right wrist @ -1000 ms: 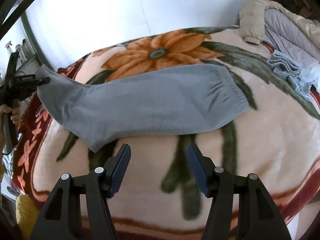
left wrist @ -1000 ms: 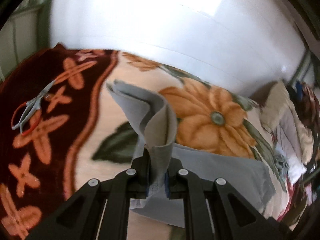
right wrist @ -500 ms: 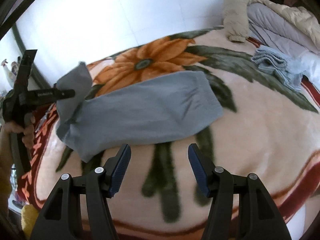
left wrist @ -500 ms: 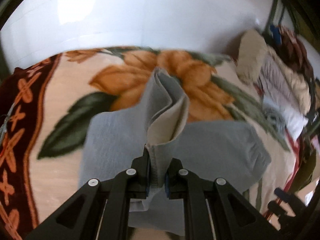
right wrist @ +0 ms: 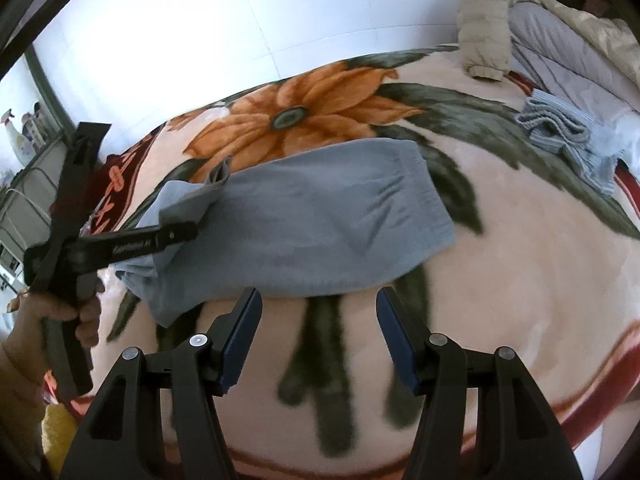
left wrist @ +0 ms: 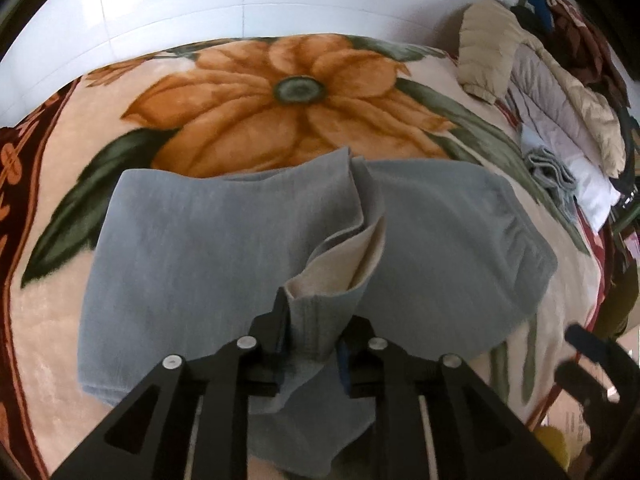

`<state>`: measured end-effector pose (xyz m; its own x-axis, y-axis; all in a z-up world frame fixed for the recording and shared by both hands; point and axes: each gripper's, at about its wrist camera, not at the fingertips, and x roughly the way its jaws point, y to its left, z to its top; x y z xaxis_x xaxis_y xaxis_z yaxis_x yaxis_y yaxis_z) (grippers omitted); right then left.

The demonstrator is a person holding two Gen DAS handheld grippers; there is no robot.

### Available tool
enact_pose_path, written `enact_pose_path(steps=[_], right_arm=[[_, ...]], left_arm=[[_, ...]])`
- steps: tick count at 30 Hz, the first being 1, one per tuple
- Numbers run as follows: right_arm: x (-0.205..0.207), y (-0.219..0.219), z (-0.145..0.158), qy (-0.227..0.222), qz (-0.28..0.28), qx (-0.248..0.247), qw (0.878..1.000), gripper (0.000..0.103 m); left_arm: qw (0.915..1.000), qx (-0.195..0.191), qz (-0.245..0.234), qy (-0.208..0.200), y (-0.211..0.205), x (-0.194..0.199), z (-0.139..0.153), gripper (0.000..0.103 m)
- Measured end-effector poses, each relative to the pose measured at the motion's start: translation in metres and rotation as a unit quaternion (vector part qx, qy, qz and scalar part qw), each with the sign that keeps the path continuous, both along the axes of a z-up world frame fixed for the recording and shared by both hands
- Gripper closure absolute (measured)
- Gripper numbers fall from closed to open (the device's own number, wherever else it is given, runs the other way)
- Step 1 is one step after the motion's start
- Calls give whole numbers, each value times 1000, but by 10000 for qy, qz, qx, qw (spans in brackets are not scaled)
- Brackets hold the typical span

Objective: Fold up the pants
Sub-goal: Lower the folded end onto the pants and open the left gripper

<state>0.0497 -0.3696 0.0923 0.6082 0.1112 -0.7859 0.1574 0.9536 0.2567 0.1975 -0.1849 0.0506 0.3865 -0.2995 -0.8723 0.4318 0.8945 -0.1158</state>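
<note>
Grey pants [left wrist: 440, 240] lie across a floral blanket [left wrist: 280, 92], folded lengthwise, waistband to the right. My left gripper [left wrist: 312, 344] is shut on the leg cuff end, holding it lifted over the middle of the pants; the cream lining shows. In the right wrist view the pants [right wrist: 320, 232] lie ahead with the left gripper [right wrist: 192, 232] over their left part. My right gripper [right wrist: 318, 332] is open and empty, just short of the near edge of the pants.
Puffy jackets [left wrist: 540, 80] and a folded grey knit garment [left wrist: 552, 168] lie at the bed's right side; the jackets [right wrist: 560, 40] also show in the right wrist view. A white tiled wall [left wrist: 240, 0] is behind. A shelf with bottles [right wrist: 24, 148] stands far left.
My left gripper has carried the cuff end rightward over the pants, doubling the legs toward the waistband. My right gripper has stayed open and drifted slightly.
</note>
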Motion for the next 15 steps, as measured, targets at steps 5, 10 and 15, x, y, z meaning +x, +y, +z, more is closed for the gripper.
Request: enact_pose_path(steps=[5,10,15], right_arm=[[16,16,3,46,166,-29,9998,42],[33,24,0,165,255,193,9994,42],[57,34,-2,265,345,548,9975,42]], left_arm=[[9991,-323,-210,162,10,-19,9,58],[9987,-507,-96,24,29,-31,22,54],[9978,-324,545,-193,61,-16,21,53]])
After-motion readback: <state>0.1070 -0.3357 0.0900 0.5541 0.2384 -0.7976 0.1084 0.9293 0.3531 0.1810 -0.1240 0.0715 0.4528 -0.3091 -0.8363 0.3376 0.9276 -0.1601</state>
